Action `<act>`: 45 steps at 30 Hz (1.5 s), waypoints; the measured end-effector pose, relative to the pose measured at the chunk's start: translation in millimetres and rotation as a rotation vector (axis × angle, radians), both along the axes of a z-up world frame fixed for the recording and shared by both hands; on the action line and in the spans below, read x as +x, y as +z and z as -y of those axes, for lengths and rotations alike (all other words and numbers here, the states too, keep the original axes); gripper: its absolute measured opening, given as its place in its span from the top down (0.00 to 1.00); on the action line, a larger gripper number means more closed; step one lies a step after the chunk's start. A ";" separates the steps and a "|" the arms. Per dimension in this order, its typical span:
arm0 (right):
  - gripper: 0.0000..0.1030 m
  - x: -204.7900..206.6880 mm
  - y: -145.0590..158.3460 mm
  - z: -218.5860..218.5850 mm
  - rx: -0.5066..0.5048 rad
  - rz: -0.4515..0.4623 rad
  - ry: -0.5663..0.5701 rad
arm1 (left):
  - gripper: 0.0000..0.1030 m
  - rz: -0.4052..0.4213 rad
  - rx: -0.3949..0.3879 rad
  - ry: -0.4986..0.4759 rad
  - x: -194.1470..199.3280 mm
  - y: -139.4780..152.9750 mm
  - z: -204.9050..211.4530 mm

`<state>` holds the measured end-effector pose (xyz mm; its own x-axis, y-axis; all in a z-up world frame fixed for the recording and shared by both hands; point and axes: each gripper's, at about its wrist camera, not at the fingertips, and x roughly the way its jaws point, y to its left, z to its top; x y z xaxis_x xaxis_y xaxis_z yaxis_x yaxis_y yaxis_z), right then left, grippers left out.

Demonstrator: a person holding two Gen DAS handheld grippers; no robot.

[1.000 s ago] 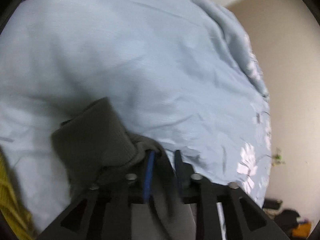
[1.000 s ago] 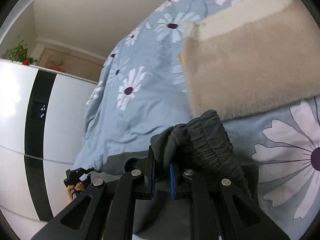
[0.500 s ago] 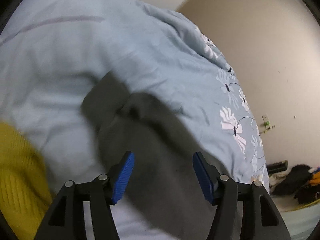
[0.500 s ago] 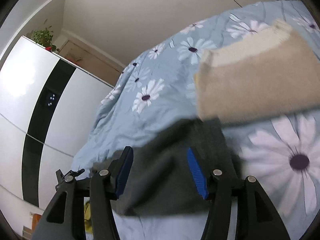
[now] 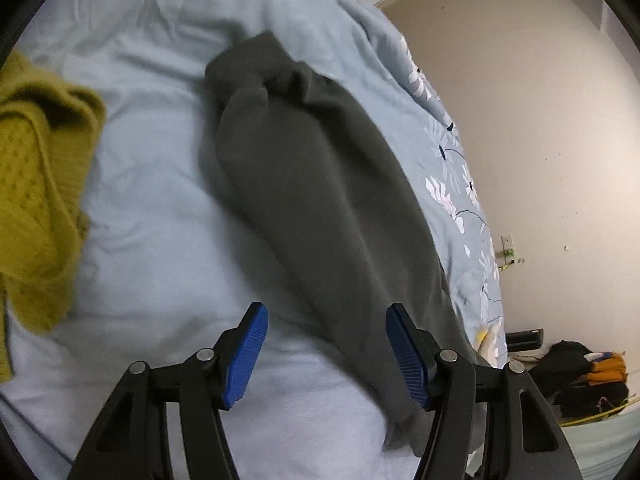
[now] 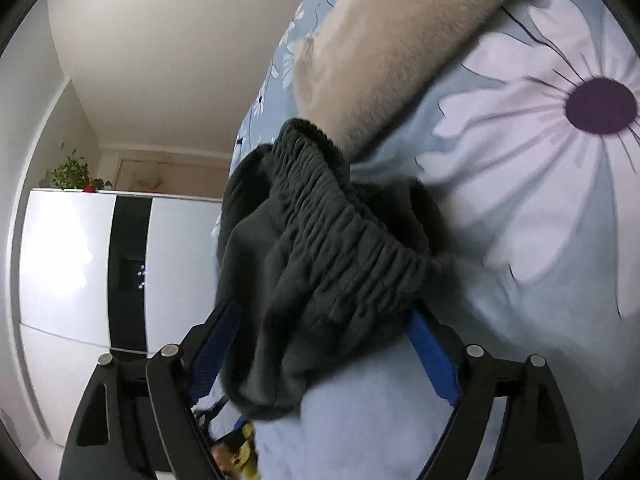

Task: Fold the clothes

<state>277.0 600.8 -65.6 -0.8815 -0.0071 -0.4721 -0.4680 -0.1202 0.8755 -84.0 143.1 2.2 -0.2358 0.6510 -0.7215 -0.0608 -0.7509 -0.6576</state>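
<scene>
While the dark grey trousers point(image 5: 320, 184) lie stretched along the blue flowered bed point(image 5: 152, 216), my left hand-held gripper point(image 5: 326, 350) stands wide, nothing clamped; my right hand-held gripper point(image 6: 320, 352) has just been opening, elastic waistband point(image 6: 344, 216) loose between its pads, beige knit point(image 6: 400, 40) touching beyond, mustard sweater point(image 5: 36, 176) off left

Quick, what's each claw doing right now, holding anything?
Left claw: open, holding nothing; grey trousers lie on the bed beneath it.
Right claw: jaws have just been opening; the waistband sits loose between them.
</scene>
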 end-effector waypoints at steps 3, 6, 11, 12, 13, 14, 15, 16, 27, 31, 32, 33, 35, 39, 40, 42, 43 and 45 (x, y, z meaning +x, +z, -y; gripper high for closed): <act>0.16 -8.7 -9.8 -4.7 0.020 0.050 -0.023 | 0.36 0.031 -0.010 0.002 5.0 -5.3 2.5; 0.24 -9.5 -12.5 -8.9 -0.005 0.034 -0.068 | 0.36 0.054 -0.020 0.007 9.6 -13.1 -0.2; 0.56 -14.9 28.1 -11.8 0.111 0.031 -0.056 | 0.36 0.054 -0.014 0.016 14.2 -10.7 0.4; 0.60 -15.5 40.3 -13.1 0.134 0.009 -0.047 | 0.36 0.052 -0.005 0.017 14.8 -8.6 0.6; 0.61 -12.9 55.7 -14.1 0.158 -0.029 -0.038 | 0.36 0.048 0.002 0.017 15.4 -6.1 -0.1; 0.63 -9.9 71.6 -15.0 0.181 -0.069 -0.030 | 0.36 0.041 0.009 0.013 16.0 -2.9 -2.0; 0.63 -4.7 88.5 -16.4 0.201 -0.131 -0.026 | 0.36 0.034 0.016 0.010 14.4 -0.4 -5.2; 0.63 0.9 105.6 -17.9 0.220 -0.196 -0.022 | 0.36 0.026 0.023 0.004 11.5 1.3 -8.1; 0.62 37.3 19.3 -60.5 0.021 0.057 -0.143 | 0.36 0.070 -0.002 0.125 -46.1 -36.5 -4.3; 0.62 34.7 11.3 -62.1 -0.011 0.053 -0.157 | 0.36 0.079 0.017 0.126 -81.7 -49.1 -19.5; 0.61 33.2 13.0 -64.5 -0.009 0.062 -0.153 | 0.36 0.089 0.023 0.132 -88.2 -54.5 -23.0; 0.61 31.8 14.7 -67.0 -0.008 0.071 -0.150 | 0.37 0.099 0.029 0.137 -94.6 -59.9 -26.5; 0.60 28.9 18.1 -71.8 -0.006 0.088 -0.143 | 0.39 0.119 0.042 0.149 -107.5 -70.6 -33.5; 0.58 32.5 18.7 -67.1 0.010 0.138 -0.125 | 0.76 0.115 0.041 0.137 -120.8 -74.6 -47.8; 0.58 29.7 20.0 -65.3 0.018 0.149 -0.121 | 0.87 0.101 0.022 0.122 -123.5 -72.1 -52.4; 0.58 28.9 20.3 -61.2 0.028 0.167 -0.115 | 0.93 0.066 0.000 0.078 -129.2 -64.0 -63.4; 0.58 31.6 19.1 -59.0 0.027 0.173 -0.114 | 0.94 0.036 0.006 0.051 -132.4 -55.6 -68.4; 0.58 36.8 20.6 -60.6 0.023 0.181 -0.109 | 0.94 -0.054 0.064 -0.012 -139.8 -27.7 -77.3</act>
<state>313.8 661.5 -45.0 -0.7769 0.0963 -0.6222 -0.6291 -0.0788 0.7734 -223.9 220.4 -25.5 -0.2649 0.6988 -0.6645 -0.1067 -0.7061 -0.7000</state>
